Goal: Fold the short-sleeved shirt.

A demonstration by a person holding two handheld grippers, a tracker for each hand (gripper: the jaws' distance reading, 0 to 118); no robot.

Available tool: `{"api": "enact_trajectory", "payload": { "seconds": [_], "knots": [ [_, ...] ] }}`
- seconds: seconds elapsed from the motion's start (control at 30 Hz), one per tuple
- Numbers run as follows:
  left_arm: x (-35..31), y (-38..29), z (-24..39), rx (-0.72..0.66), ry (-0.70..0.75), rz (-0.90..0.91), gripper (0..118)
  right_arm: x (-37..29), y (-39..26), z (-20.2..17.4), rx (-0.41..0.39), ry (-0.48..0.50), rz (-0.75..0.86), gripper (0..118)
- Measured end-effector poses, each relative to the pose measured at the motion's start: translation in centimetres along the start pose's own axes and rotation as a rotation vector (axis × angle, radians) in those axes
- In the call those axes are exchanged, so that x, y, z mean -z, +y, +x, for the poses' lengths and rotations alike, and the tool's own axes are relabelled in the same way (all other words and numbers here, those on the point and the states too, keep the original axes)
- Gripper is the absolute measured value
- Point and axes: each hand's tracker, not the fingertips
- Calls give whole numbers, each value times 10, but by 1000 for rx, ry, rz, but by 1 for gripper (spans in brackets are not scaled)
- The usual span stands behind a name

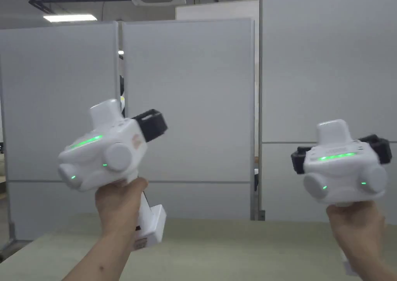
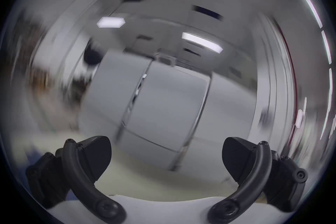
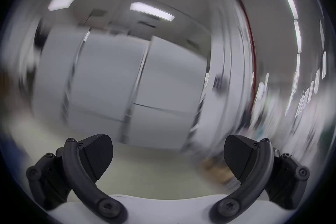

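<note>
The left hand-held gripper (image 2: 166, 157) and the right hand-held gripper (image 3: 168, 155) are both raised above the desk (image 1: 232, 250), jaws spread and pinching nothing, probably a ready pose. Gray partition panels (image 1: 186, 99) stand beyond them. I see no shirt near them.

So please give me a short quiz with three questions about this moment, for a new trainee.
1. True or false: the left gripper is open.
2. Which is raised higher in the head view? A) left gripper B) right gripper
3. Fill in: both grippers face grey partition ____, above the beige table.

Key: 1 true; 2 A; 3 panels.
</note>
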Motion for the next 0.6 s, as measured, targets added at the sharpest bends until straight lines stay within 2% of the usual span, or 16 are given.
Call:
{"api": "enact_trajectory", "payload": {
  "seconds": [0.03, 0.07, 0.1, 0.17, 0.2, 0.23, 0.27, 0.3, 0.33, 0.37, 0.4, 0.47, 0.5, 0.53, 0.57, 0.6],
  "knots": [
    [3, -2, -22, -229, 11, -11, 118, -6, -2, -16, -244, -17, 69, 118],
    [3, -12, -48, -556, 26, -7, 118, -9, -10, -37, -505, -9, 153, 118],
    [-2, -34, -75, -913, 55, 11, 118, -16, -20, -53, -710, 20, 227, 118],
    [-19, -92, -107, -1606, 146, 126, 118, -32, -46, -77, -963, 94, 324, 118],
    [-29, -121, -113, -1866, 230, 140, 118, -42, -66, -88, -1102, 96, 376, 118],
    [-37, -142, -121, -1982, 283, 130, 118, -48, -86, -99, -1283, 83, 449, 118],
    [-47, -157, -126, -2022, 329, 143, 118, -54, -111, -109, -1504, 90, 536, 118],
    [-53, -171, -136, -1939, 377, 140, 118, -60, -135, -114, -1720, 121, 628, 118],
    [-59, -176, -146, -1809, 398, 128, 118, -69, -151, -111, -1834, 157, 711, 118],
    [-64, -178, -157, -1688, 437, 103, 118, -76, -162, -113, -1877, 199, 766, 118],
    [-68, -180, -167, -1616, 466, 83, 118, -83, -168, -117, -1844, 233, 772, 118],
    [-64, -183, -181, -1590, 504, 77, 118, -86, -169, -123, -1647, 311, 621, 118],
    [-60, -180, -185, -1551, 541, 13, 118, -85, -166, -127, -1576, 323, 550, 118],
    [-54, -173, -187, -1464, 555, -68, 118, -83, -161, -129, -1537, 324, 500, 118],
    [-48, -158, -182, -1295, 520, -153, 118, -79, -149, -132, -1448, 322, 424, 118],
    [-35, -142, -179, -1104, 448, -245, 118, -72, -132, -132, -1306, 322, 348, 118]
  ]
}}
